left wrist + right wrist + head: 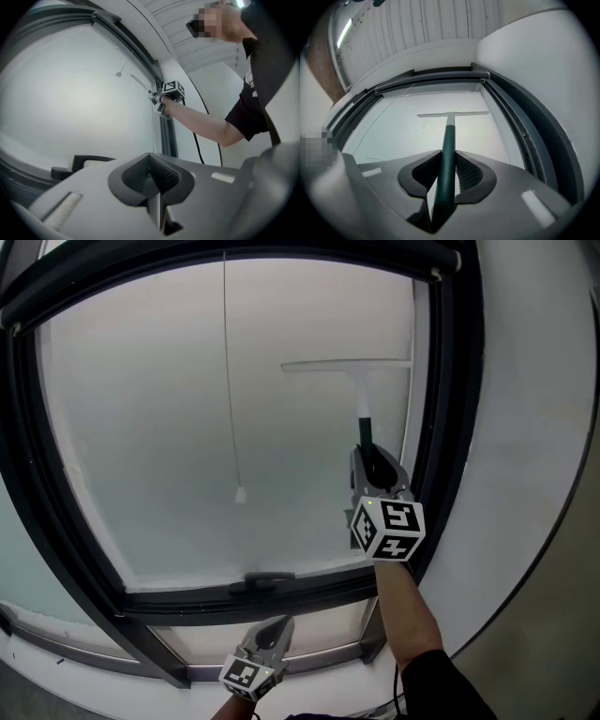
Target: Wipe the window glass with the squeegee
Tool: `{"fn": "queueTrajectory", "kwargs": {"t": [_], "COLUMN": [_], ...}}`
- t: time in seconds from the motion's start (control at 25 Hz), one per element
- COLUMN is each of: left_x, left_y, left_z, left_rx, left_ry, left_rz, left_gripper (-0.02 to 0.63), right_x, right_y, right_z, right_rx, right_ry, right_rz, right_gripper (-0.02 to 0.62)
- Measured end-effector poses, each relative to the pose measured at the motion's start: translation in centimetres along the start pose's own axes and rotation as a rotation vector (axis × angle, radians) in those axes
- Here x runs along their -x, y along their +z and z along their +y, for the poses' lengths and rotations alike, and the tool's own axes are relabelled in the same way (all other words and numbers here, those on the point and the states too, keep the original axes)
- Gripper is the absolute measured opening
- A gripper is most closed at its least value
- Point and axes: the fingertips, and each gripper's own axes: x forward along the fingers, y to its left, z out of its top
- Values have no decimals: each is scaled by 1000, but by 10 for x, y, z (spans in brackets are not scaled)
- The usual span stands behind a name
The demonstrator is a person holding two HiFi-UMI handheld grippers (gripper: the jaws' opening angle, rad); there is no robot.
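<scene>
The squeegee (pixel 361 381) has a white blade (pixel 453 113) and a dark green handle (pixel 447 159). Its blade lies flat against the frosted window glass (pixel 187 427) in the upper right part of the pane, its right end near the frame. My right gripper (pixel 368 457) is shut on the handle, below the blade. My left gripper (pixel 277 626) hangs low under the window's bottom rail, shut with nothing in it. In the left gripper view the jaws (pixel 157 180) meet, and the squeegee (pixel 140 84) shows far off by the right gripper's cube.
A thin blind cord (pixel 228 371) with a small pull (pixel 241 494) hangs down the middle of the pane. A dark window handle (pixel 267 577) sits on the bottom rail. The black frame (pixel 450 427) borders the glass on the right, then a white wall (pixel 534 427).
</scene>
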Motion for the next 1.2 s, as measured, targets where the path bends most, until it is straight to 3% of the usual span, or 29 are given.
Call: {"fn": "queueTrajectory", "kwargs": {"t": [0.48,1.0,1.2], "left_x": [0,12,14], "left_y": [-19,-25,-30], "left_z": [-16,-25,-29], "left_rx": [-40,47,39], "left_ry": [8,-43,-69], "left_rz": [76,92,114], "left_gripper": [0,0,0], "right_x": [-1,34,47], "right_y": [-14,-53,-72], "right_z": [-8,-8,-6], "right_rx": [-32,-3,1], "right_ry": [1,-53,-63], "right_rz": [10,103,136], "right_gripper": [95,95,95]}}
